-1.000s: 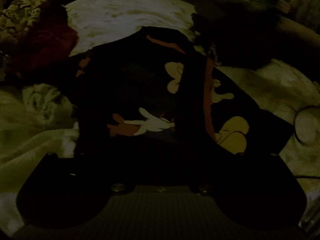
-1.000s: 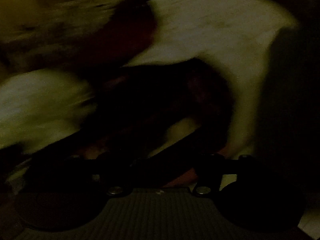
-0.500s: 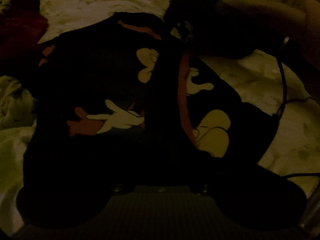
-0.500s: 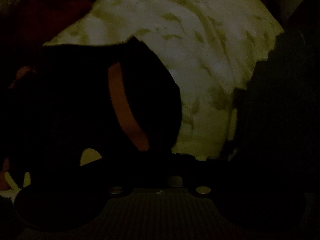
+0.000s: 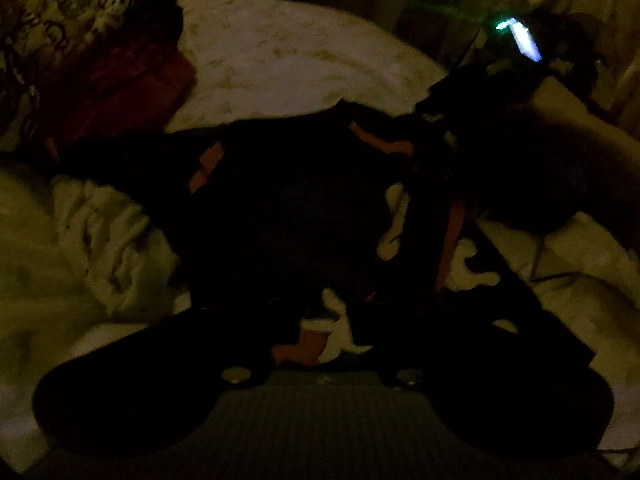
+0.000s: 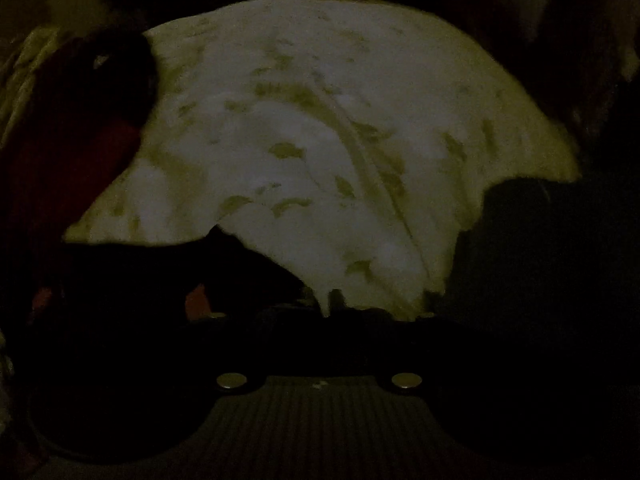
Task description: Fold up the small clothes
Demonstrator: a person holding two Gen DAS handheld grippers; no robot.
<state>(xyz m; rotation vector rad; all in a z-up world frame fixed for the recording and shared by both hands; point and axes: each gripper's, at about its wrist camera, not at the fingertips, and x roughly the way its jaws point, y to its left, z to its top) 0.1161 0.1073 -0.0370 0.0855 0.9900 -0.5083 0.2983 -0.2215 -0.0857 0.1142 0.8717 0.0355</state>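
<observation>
A small black garment (image 5: 304, 208) with orange trim and a pale cartoon print lies on a pale bedsheet (image 5: 288, 60). The room is very dark. My left gripper (image 5: 328, 320) is at the garment's near edge, with printed cloth between its dark fingers. Its jaws are opening, and whether the pads press the cloth is hidden. The other gripper, with a green light, and a forearm (image 5: 580, 128) reach the garment's far right corner. In the right wrist view only a corner of the garment (image 6: 224, 276) shows, low and left of my right gripper (image 6: 328, 320), whose jaws are opening.
A dark red cloth (image 5: 120, 92) and a patterned cloth (image 5: 68, 8) are piled at the far left; the red cloth (image 6: 80, 152) also shows in the right wrist view. Crumpled white fabric (image 5: 112, 240) lies left of the garment. A thin cable (image 5: 560, 276) runs across the sheet (image 6: 320, 140) at right.
The left view has shifted, and the pile at far left is back in sight. The cartoon print now sits close under the left gripper. In the right view the garment slid to the lower left.
</observation>
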